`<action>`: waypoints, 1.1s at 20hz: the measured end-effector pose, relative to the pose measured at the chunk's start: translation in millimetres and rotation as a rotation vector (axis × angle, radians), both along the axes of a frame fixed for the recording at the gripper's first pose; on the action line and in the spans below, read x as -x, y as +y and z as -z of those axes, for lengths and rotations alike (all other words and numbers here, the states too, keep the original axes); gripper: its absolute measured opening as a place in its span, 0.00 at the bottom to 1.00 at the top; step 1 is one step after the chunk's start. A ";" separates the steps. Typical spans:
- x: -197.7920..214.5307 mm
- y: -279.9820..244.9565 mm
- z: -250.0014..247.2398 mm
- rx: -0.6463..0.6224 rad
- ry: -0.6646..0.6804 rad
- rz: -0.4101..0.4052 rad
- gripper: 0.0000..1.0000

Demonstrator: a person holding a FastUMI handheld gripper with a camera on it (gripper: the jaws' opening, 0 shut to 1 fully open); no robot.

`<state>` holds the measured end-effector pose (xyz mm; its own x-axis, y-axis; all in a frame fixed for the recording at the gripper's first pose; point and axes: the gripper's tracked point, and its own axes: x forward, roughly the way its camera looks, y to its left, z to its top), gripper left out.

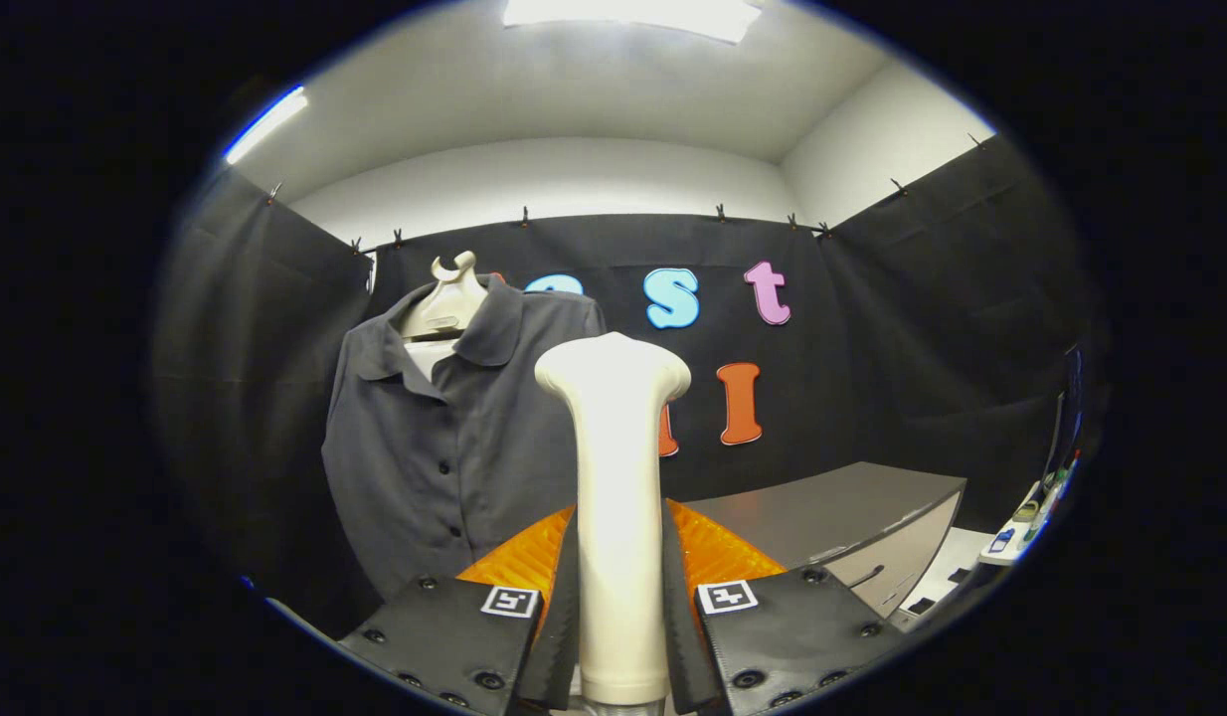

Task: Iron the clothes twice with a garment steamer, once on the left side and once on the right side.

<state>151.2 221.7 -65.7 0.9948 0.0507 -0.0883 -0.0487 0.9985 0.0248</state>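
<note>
Two fingers of the tongs (618, 607) clench the steamer (613, 477) upright, its head facing the shirt (444, 457) at ten o'clock, ready for a pass.

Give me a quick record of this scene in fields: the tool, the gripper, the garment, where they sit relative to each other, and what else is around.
tool: garment steamer, upright
gripper: gripper, fingers shut on the steamer's handle
garment: dark grey shirt, buttoned, on a hanger form
relation: shirt beyond the fingers, to the steamer's left; contact cannot be told
surroundings: grey table beyond, to the right
</note>
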 end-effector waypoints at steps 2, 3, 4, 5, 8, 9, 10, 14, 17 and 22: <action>-5.1 34.2 8.8 0.001 -0.002 -0.019 0.44; -8.4 49.5 13.2 0.007 -0.004 -0.022 0.44; -12.2 64.2 18.1 0.012 -0.001 -0.025 0.44; -16.8 77.1 21.9 0.014 0.001 -0.025 0.44; -38.7 98.6 24.1 0.026 -0.005 0.001 0.44; -46.4 104.2 25.0 0.028 -0.012 0.009 0.44; -54.5 109.0 24.9 0.031 -0.018 0.014 0.44; -79.6 121.2 28.4 0.051 -0.034 0.028 0.44; -87.3 119.9 39.5 0.064 -0.026 0.050 0.44; -80.6 113.6 64.4 0.061 0.017 0.054 0.44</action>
<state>231.8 335.3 -130.1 0.9943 -0.0089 -0.1066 0.0051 0.9993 -0.0361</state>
